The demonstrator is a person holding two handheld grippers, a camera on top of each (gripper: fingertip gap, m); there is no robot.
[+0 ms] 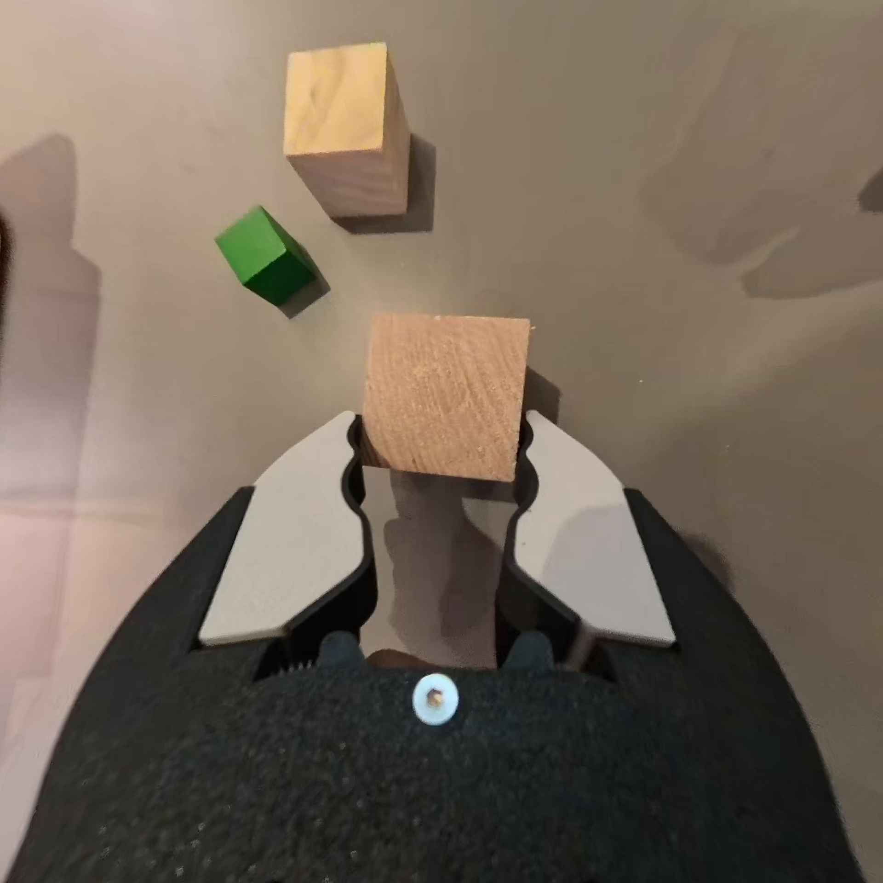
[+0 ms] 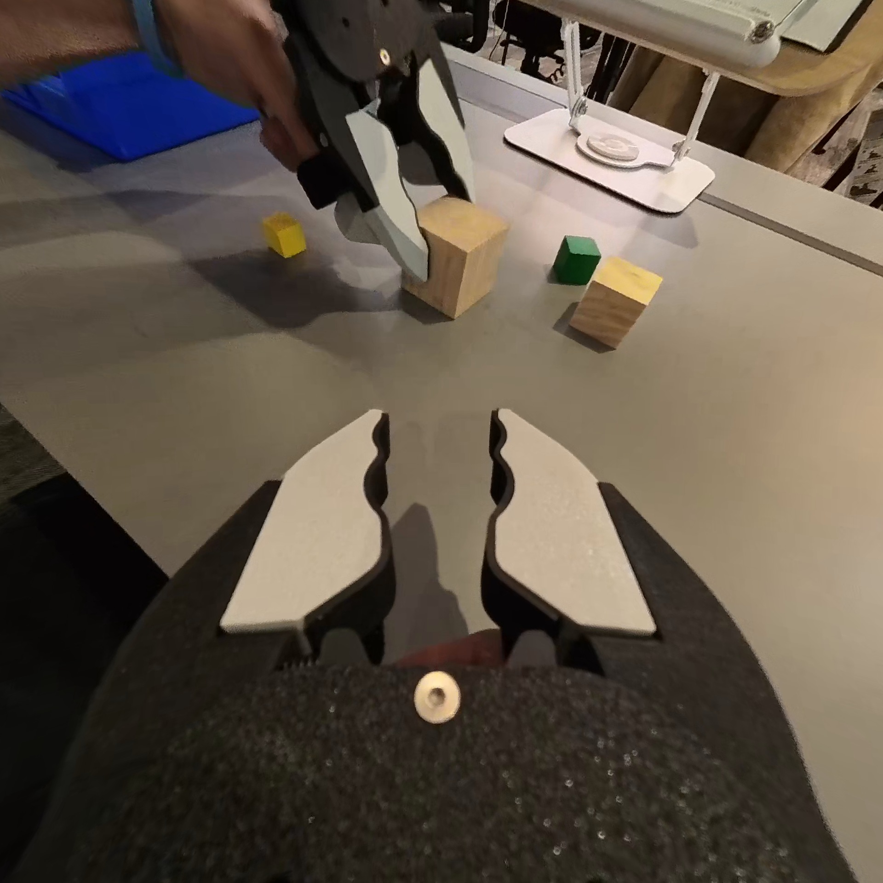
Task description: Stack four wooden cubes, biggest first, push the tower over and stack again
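Observation:
My left gripper (image 1: 442, 425) is shut on the biggest plain wooden cube (image 1: 446, 396), one finger on each side. In the right wrist view that cube (image 2: 466, 253) rests on the grey table (image 2: 334, 372) with the left gripper (image 2: 443, 234) coming down on it from above. A medium wooden cube (image 1: 341, 100) with a yellowish top stands beyond it, and a green cube (image 1: 260, 255) lies to the left. In the right wrist view both sit to the right, the medium cube (image 2: 616, 301) and the green cube (image 2: 576, 260). A small yellow cube (image 2: 285, 234) lies to the left. My right gripper (image 2: 439, 420) is open and empty above the table.
A blue flat object (image 2: 124, 110) lies at the table's far left. A white stand base (image 2: 611, 157) sits at the far right, with an arm rising from it. A person's hand (image 2: 229, 52) holds the left gripper. The table's edge (image 2: 95, 482) runs at the near left.

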